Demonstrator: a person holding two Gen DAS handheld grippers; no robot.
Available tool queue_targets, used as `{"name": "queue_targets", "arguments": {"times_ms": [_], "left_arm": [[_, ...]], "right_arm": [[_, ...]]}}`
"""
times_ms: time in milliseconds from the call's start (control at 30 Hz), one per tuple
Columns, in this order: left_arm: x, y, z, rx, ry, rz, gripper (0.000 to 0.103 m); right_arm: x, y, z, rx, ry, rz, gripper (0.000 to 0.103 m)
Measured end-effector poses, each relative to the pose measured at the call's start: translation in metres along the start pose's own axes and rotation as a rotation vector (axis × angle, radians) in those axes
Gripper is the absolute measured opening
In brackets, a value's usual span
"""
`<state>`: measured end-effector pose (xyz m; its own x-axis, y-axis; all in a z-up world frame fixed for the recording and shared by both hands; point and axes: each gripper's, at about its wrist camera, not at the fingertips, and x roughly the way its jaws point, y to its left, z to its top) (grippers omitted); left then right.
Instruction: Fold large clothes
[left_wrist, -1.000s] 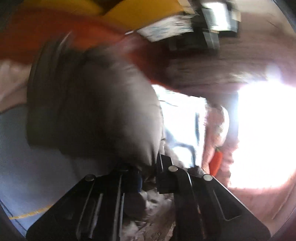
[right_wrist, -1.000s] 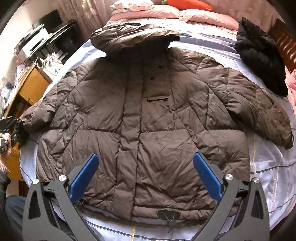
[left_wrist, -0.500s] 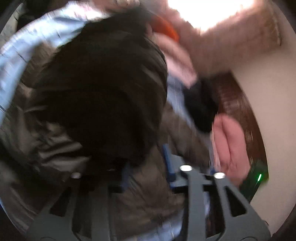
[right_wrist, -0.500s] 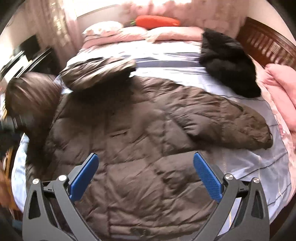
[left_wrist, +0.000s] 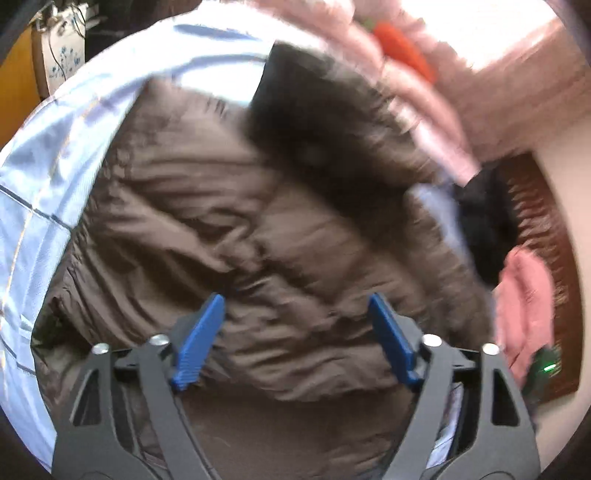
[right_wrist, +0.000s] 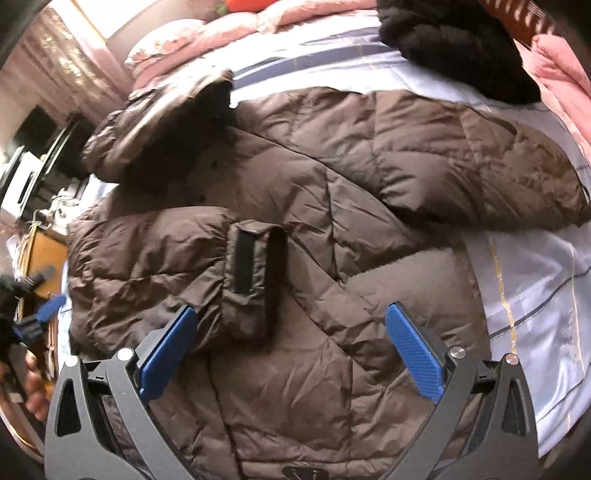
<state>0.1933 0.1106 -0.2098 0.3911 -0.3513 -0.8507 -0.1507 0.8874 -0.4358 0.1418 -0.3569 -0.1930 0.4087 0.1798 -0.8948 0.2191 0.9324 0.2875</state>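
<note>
1. Jacket (right_wrist: 314, 229): brown puffer, front up on the bed (right_wrist: 535, 295). One sleeve (right_wrist: 159, 266) lies folded across the chest, its cuff (right_wrist: 255, 280) with a black strap facing up. The other sleeve (right_wrist: 480, 162) lies out to the side. Hood (right_wrist: 159, 122) is toward the pillows (right_wrist: 207, 40).
2. Left gripper (left_wrist: 295, 343): released, blue pads spread, nothing between them, above the jacket. View is motion-blurred.
3. Right gripper (right_wrist: 291, 358): released, pads wide apart, above the lower front.
4. No readable brand, label or writing on anything.
5. Black garment (right_wrist: 454, 48) lies on the bed past the jacket.
</note>
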Motion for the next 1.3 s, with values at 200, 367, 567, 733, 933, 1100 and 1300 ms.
{"name": "queue_targets", "arguments": {"times_ms": [200, 367, 567, 733, 933, 1100, 1300], "left_arm": [[0.043, 0.052, 0.005, -0.016, 0.067, 0.252, 0.036], [0.036, 0.095, 0.015, -0.12, 0.022, 0.37, 0.005], [0.001, 0.118, 0.018, -0.292, -0.022, 0.356, 0.008], [-0.052, 0.05, 0.019, -0.043, -0.265, 0.366, 0.072], [-0.032, 0.024, 0.034, 0.098, -0.221, 0.238, 0.034], [0.016, 0.048, 0.043, 0.026, -0.101, 0.325, 0.031], [0.024, 0.079, 0.043, -0.063, -0.047, 0.353, 0.01]], "right_arm": [[0.005, 0.022, -0.009, -0.089, 0.014, 0.09, 0.102], [0.015, 0.027, -0.012, -0.092, 0.051, 0.112, 0.102], [0.015, 0.027, -0.016, -0.09, 0.069, 0.141, 0.102], [0.011, 0.042, -0.023, -0.139, 0.023, 0.181, 0.102], [0.024, 0.088, -0.027, -0.281, -0.06, 0.251, 0.071], [0.071, 0.115, -0.036, -0.373, 0.027, 0.141, 0.063], [0.097, 0.11, -0.036, -0.425, 0.087, 0.119, 0.058]]}}
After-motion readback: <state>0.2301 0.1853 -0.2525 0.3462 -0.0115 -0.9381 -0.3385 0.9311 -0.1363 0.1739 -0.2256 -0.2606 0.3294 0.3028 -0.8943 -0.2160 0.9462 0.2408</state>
